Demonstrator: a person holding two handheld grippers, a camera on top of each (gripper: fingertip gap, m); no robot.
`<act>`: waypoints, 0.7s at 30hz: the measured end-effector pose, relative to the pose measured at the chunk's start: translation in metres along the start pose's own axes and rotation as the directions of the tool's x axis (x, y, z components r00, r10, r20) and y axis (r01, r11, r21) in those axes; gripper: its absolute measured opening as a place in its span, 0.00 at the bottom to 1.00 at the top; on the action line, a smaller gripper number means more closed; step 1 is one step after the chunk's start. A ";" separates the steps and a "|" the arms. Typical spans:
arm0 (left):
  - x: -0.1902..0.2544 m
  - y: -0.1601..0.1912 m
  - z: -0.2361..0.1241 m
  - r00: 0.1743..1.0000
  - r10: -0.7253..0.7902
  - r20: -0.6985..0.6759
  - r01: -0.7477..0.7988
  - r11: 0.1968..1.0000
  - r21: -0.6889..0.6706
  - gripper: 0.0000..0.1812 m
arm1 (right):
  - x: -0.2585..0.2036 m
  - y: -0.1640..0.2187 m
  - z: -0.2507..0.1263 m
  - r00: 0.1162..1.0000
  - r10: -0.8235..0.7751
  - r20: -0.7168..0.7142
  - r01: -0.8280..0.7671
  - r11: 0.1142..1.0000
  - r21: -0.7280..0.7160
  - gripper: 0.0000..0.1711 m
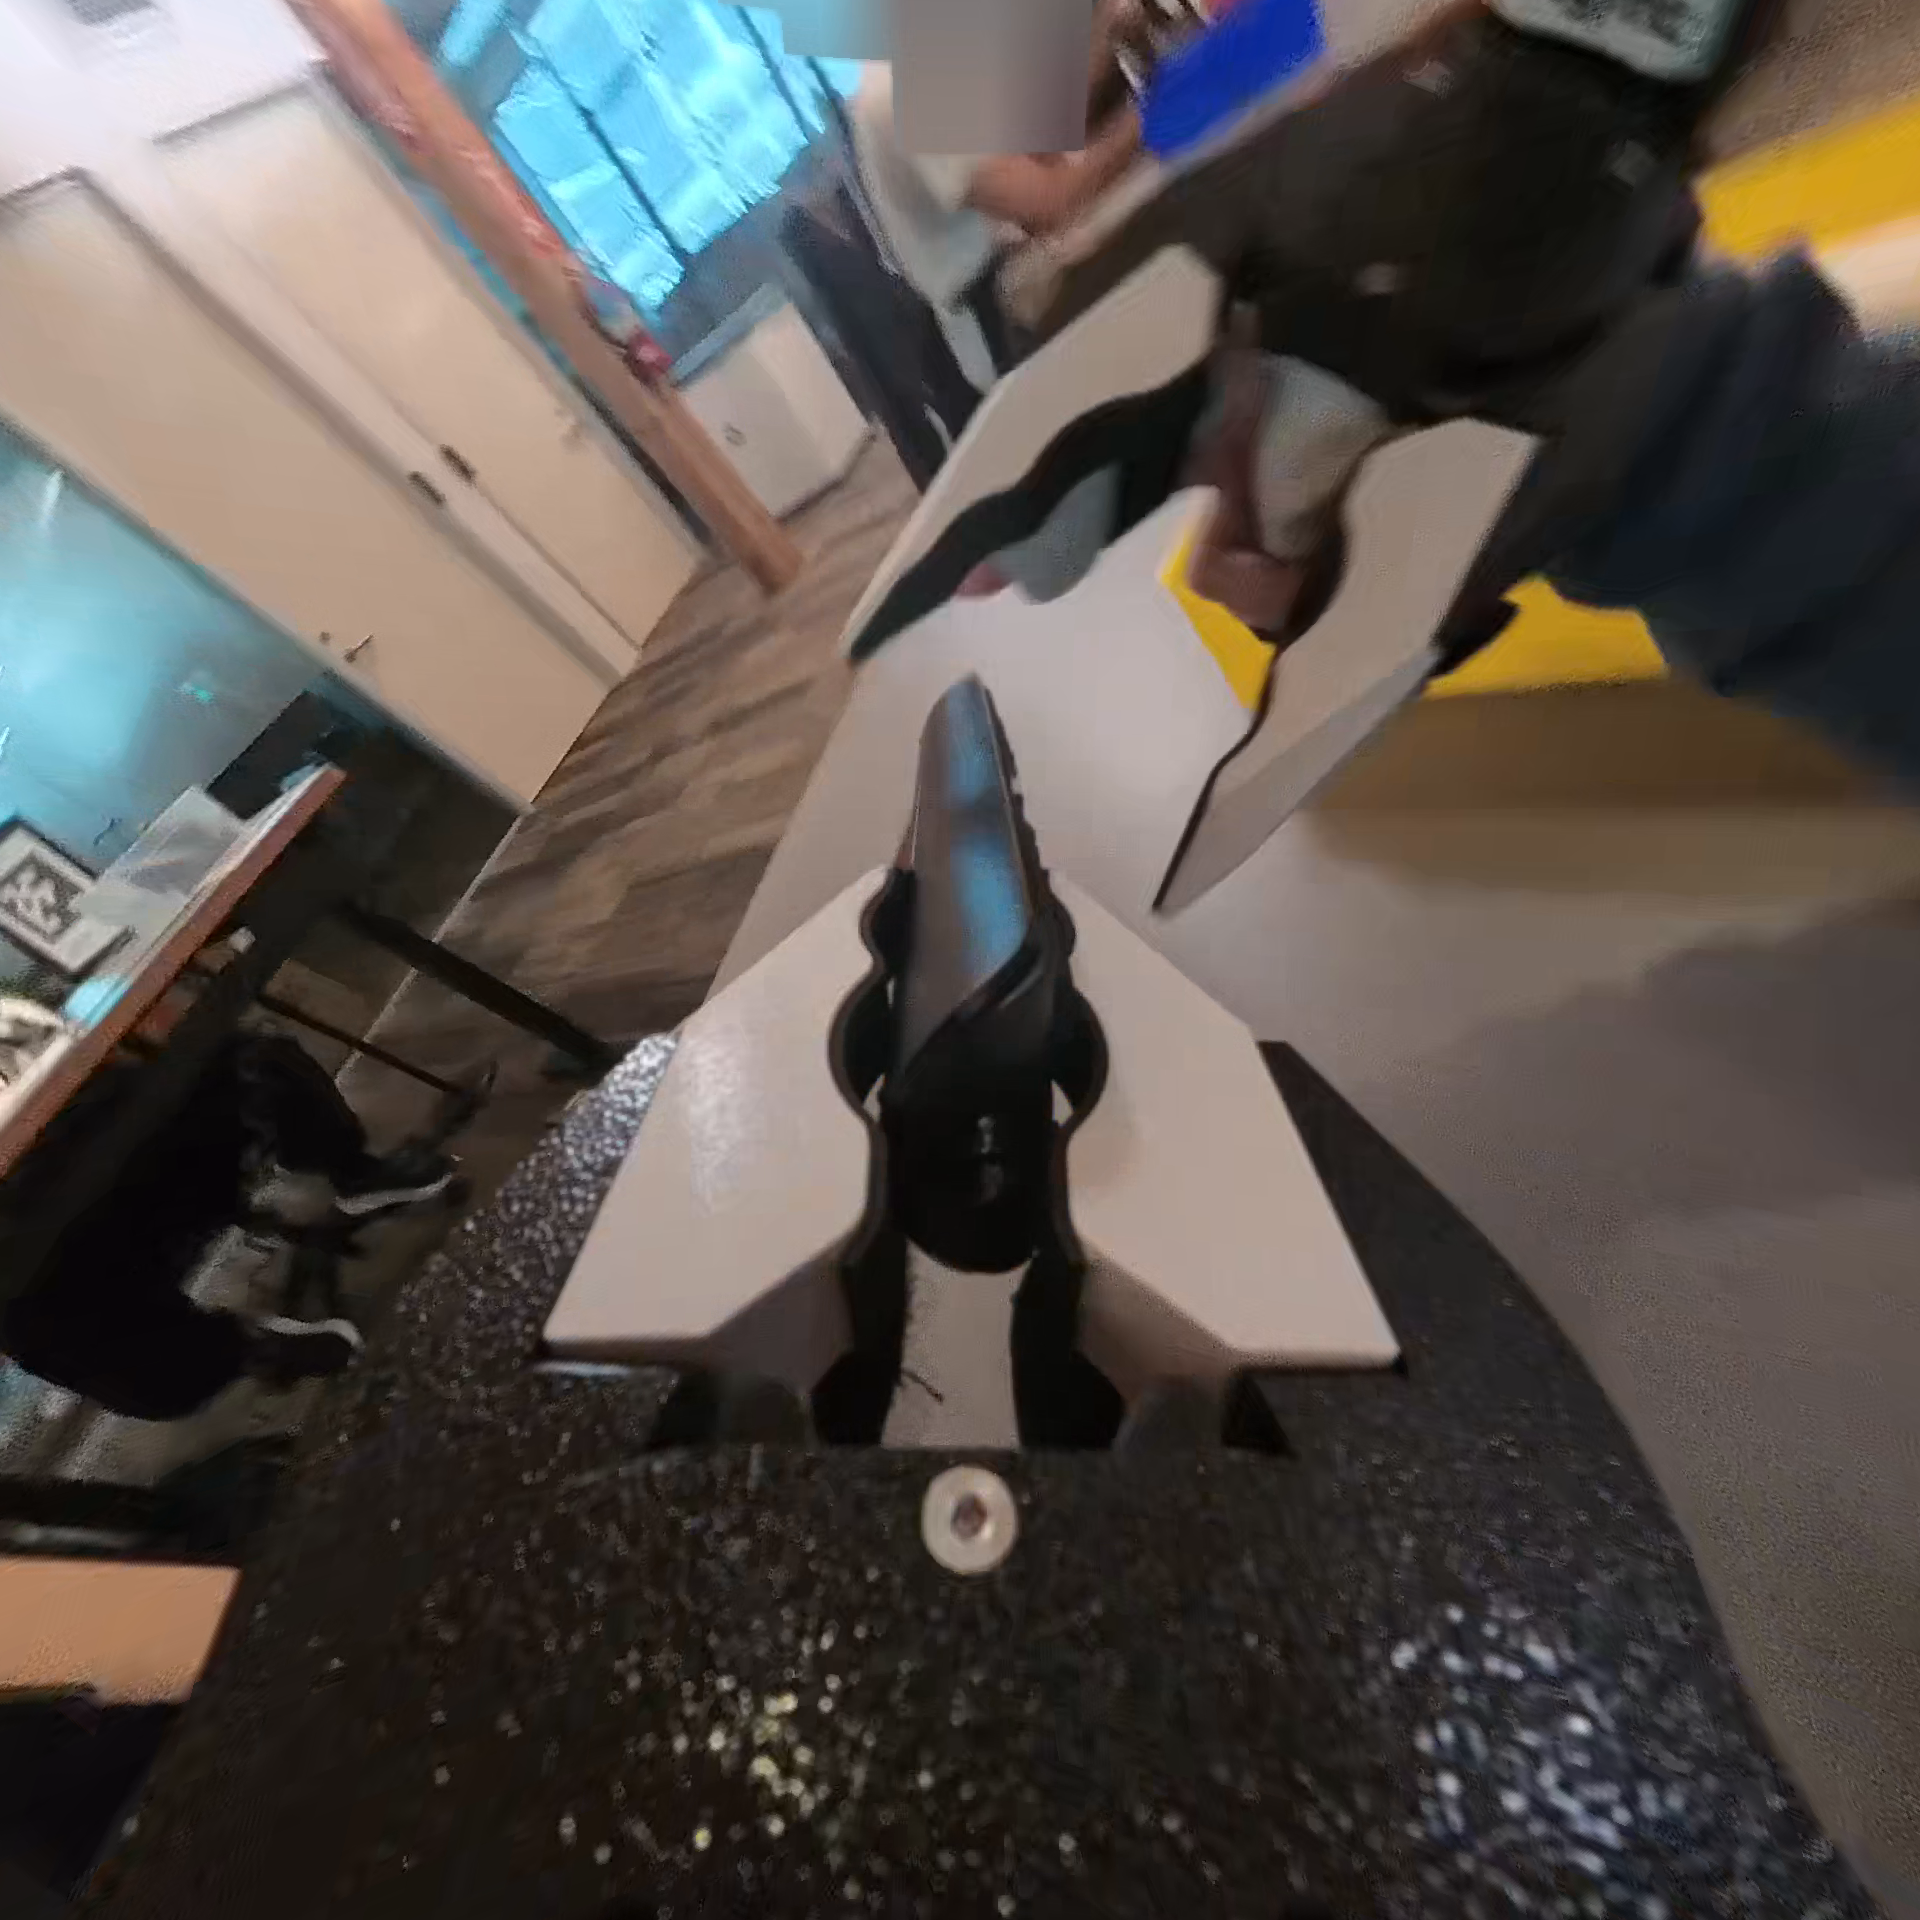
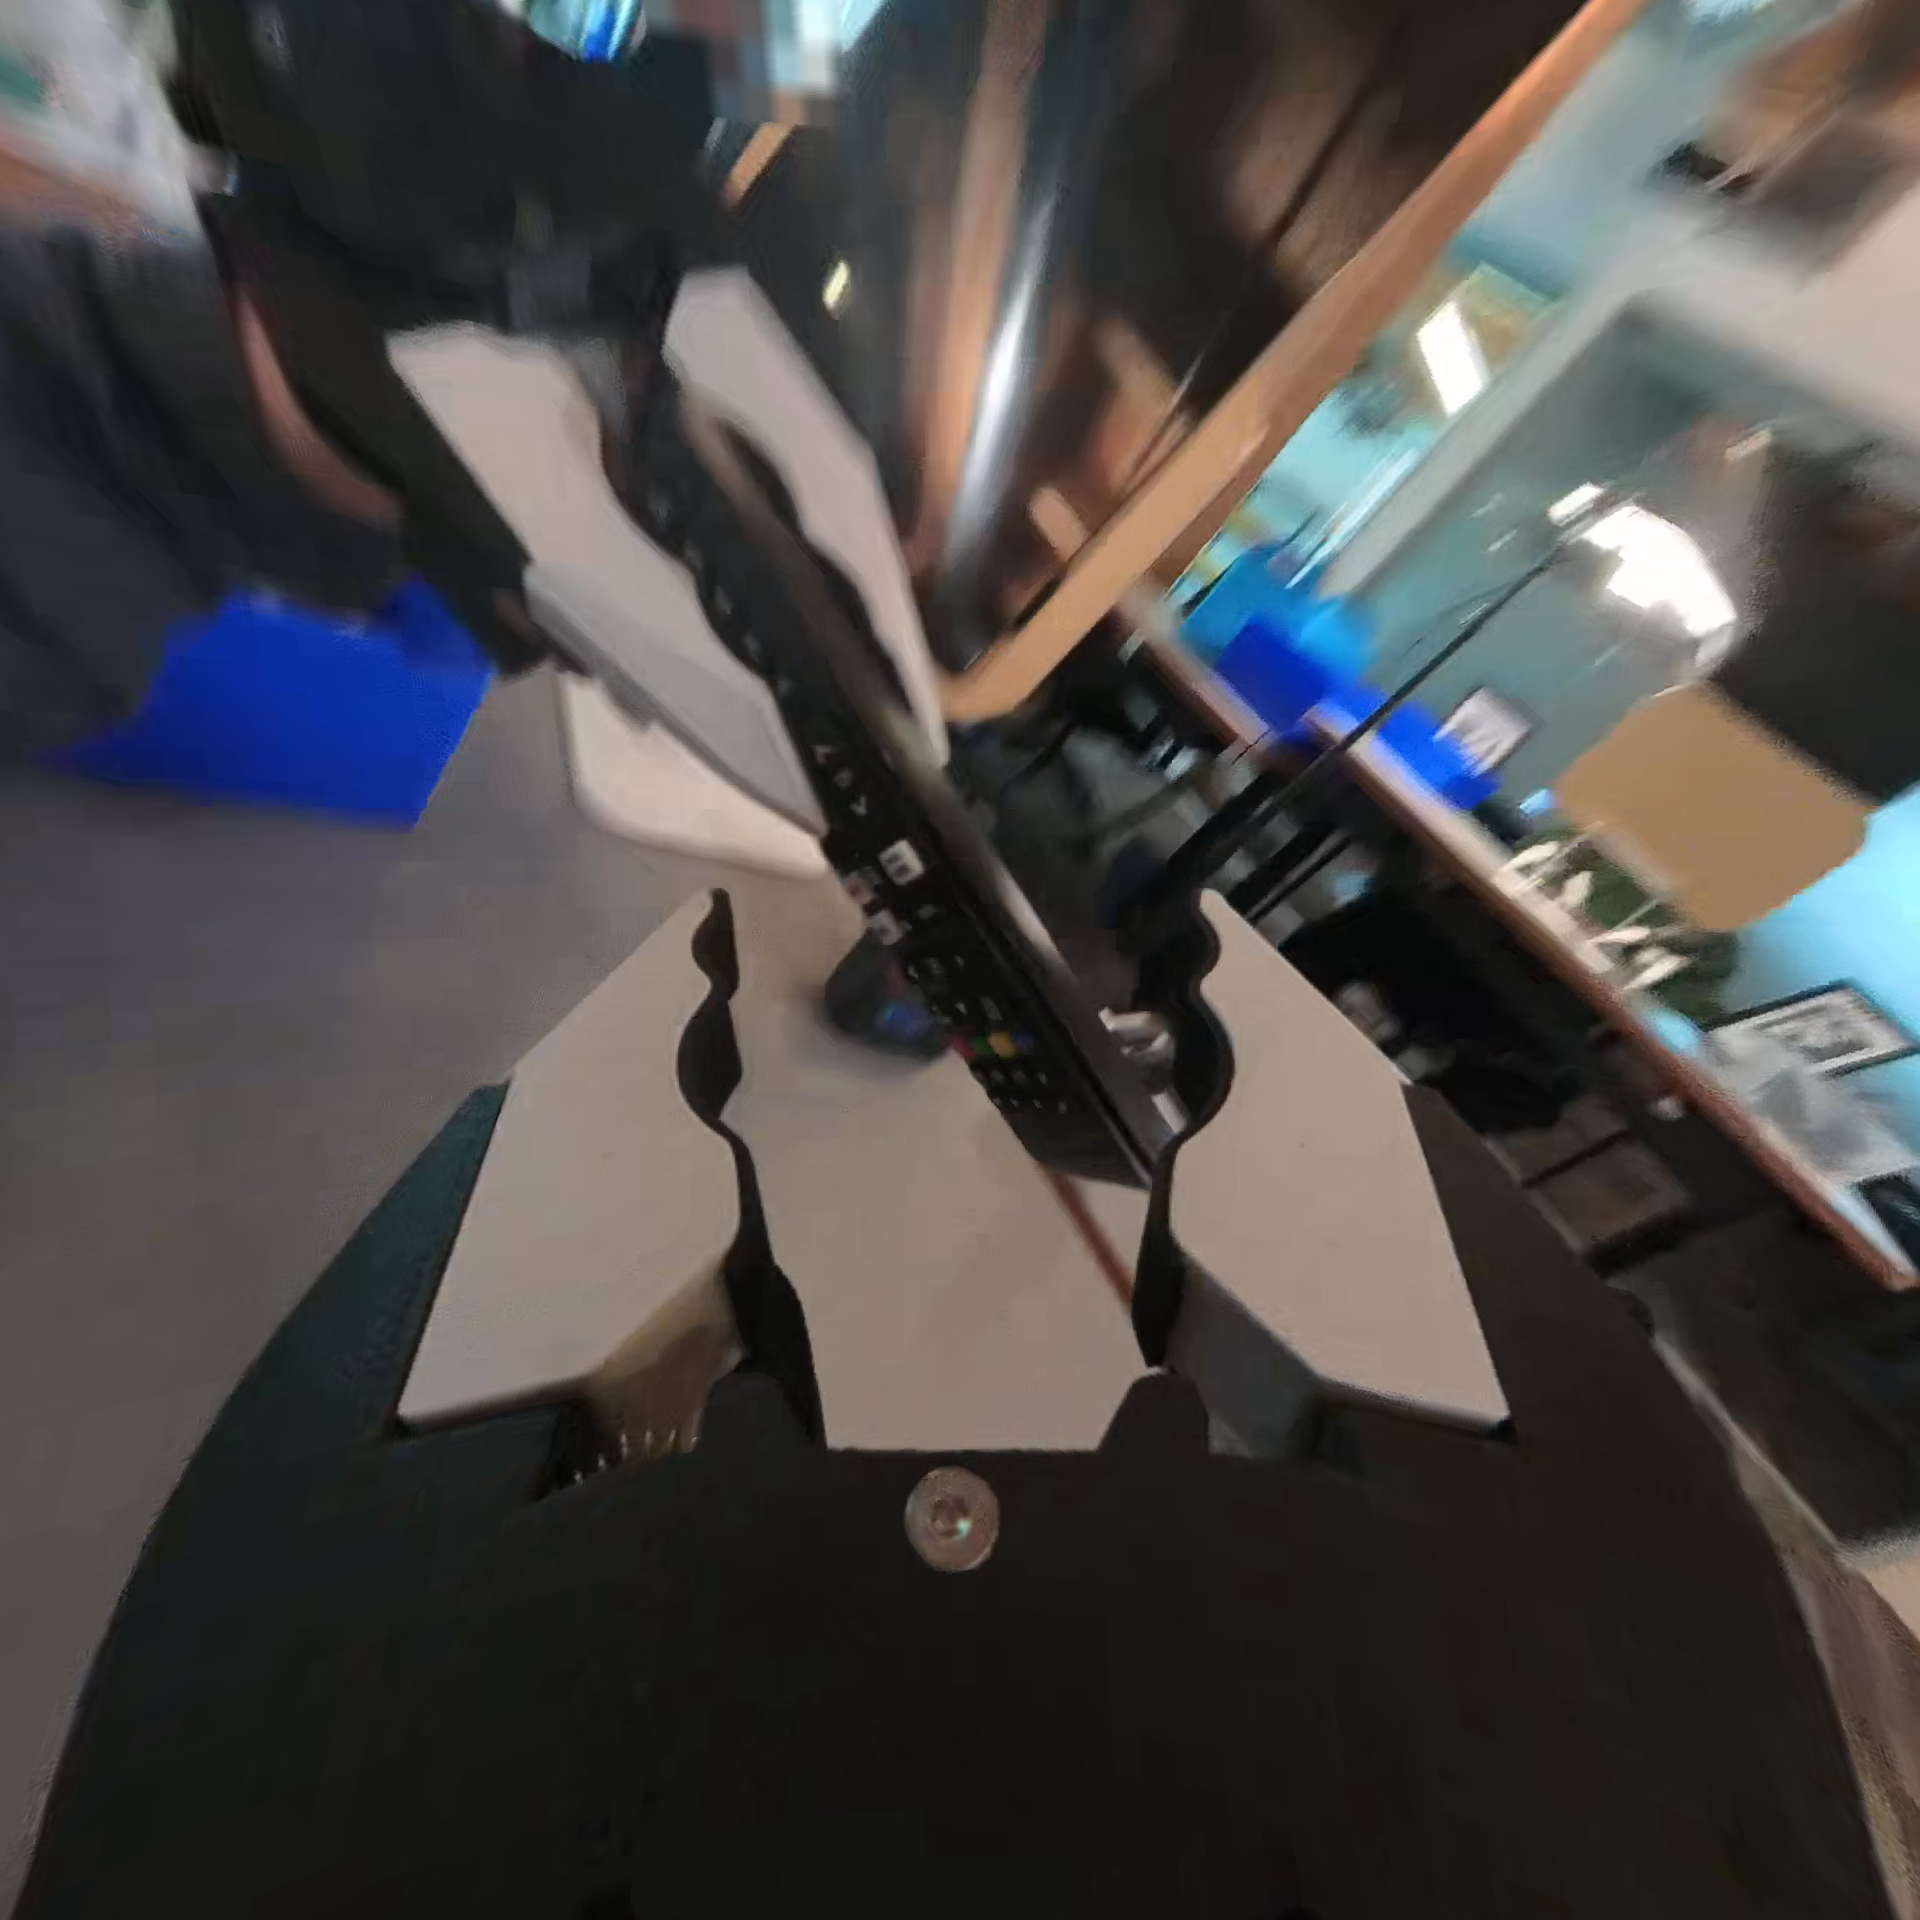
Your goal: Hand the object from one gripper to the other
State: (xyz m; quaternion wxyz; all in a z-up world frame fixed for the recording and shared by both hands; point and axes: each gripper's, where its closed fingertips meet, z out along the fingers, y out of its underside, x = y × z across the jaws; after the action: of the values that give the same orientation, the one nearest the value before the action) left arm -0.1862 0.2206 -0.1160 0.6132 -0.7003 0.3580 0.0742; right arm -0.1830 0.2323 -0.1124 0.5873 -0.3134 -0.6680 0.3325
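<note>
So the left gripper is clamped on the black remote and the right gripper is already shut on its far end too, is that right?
Not quite. The left gripper is clamped on the black remote, but the right gripper is open, not shut on it. The right wrist view shows its fingers spread apart with the remote's free end reaching in between them.

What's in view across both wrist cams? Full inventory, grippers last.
black slim remote control with small buttons: 1, black, clamped in the left gripper, free end between the right gripper's open fingers
grey tabletop: 1, grey, beneath both grippers
blue bin: 1, blue, on the table, blurred
small dark object: 1, dark, on the table behind the remote, unclear
wood-edged desk: 1, brown edge, far left
cream cabinets: several doors, cream, back wall
left gripper: 1, white fingers, shut on the remote
right gripper: 1, white fingers, open
</note>
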 end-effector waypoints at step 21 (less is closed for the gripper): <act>-0.015 -0.072 -0.027 0.808 -0.417 -0.417 0.585 0.651 0.483 0.24 | -0.021 -0.038 0.000 0.756 0.421 0.502 -0.598 0.756 0.265 0.13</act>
State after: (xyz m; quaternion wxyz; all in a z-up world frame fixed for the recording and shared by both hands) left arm -0.1633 0.2012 -0.0435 0.7408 -0.5484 0.2326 -0.3104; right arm -0.1813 0.1937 -0.0934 0.3685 -0.2794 -0.5766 0.6736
